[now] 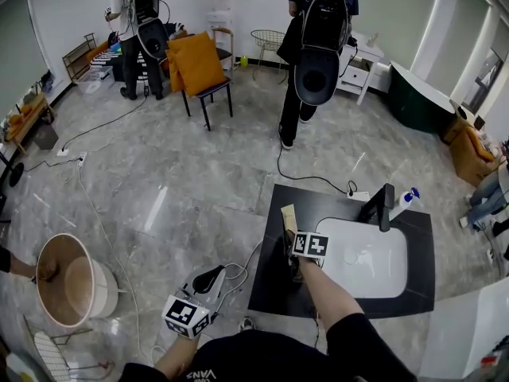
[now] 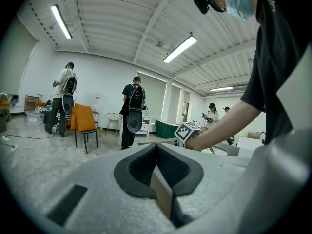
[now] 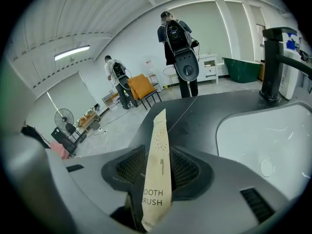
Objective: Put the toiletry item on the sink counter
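A tan paper toothbrush packet stands upright between the jaws of my right gripper. Its tip leans out over the dark sink counter. The pads sit a little apart from the packet on both sides, so the gripper is open. In the head view the right gripper is low over the counter, left of the white basin, with the packet pointing away from me. My left gripper hangs beside the counter over the floor. Its jaws meet, shut and empty.
A black faucet and a white bottle stand behind the basin. A wooden tub sits on the floor at left, with cables nearby. Two people with backpacks and an orange chair are farther back.
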Tool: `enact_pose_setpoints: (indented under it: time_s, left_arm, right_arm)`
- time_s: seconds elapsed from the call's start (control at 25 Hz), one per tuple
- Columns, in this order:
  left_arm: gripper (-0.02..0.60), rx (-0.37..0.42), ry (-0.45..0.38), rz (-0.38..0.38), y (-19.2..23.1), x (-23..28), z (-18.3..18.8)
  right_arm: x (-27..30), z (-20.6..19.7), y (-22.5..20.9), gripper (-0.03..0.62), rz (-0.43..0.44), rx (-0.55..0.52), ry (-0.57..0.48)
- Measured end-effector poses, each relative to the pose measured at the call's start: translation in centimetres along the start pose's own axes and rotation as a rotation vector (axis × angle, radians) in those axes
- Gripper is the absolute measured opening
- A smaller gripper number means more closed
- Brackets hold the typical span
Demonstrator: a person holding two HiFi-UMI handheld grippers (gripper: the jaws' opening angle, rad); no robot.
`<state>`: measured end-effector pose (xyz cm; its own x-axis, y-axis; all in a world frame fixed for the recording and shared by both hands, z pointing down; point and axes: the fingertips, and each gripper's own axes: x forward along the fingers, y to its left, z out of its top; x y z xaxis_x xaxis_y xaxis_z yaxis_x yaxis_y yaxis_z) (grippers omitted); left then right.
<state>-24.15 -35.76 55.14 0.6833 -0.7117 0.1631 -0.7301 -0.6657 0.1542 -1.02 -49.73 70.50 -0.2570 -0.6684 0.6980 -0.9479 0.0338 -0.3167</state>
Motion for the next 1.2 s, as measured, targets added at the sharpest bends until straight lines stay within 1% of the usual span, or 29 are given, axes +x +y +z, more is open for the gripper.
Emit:
enact_pose_setpoints:
  time_s: [0.4,0.52,0.64,0.8,0.92,1.12,1.2]
  left_arm:
    - [0.009,0.009,-0.001,-0.007,-0.7,0.5,0.3]
    - [0.009,0.013,0.000,-0.010,-1.1,0.5,0.4]
    - [0.009,0.014,0.002,-0.010,-1.5,0.7,0.5]
    - [0.009,0.017,0.000,-0.010,-2.2,0.9,0.6]
    - [0.009,0.020,-0.001,-0.010,-3.1,1.1,0.7]
    - [0.009,0.023,-0.004,-0.009,-4.7,1.5,0.8]
    - [0.009,0.024,-0.007,-0.008,-5.4,1.6,1.0]
  right_arm:
    - [-0.6,0.5,0.4,0.200,0.044,0.008,-0.038]
    - [-1.0,0.8,0.3,0.232,0.048,0.008,-0.050]
    - [-1.5,1.0,0.1,0.244,0.054,0.004,-0.060]
    - [-2.6,1.3,-0.4,0.242,0.067,0.006,-0.085]
    - [-3.9,1.6,-0.6,0.216,0.078,-0.005,-0.114]
    - [-6.6,2.7,-0.1,0.084,0.119,-0.048,-0.186]
    - [-8.0,3.2,0.0,0.012,0.129,-0.062,-0.224]
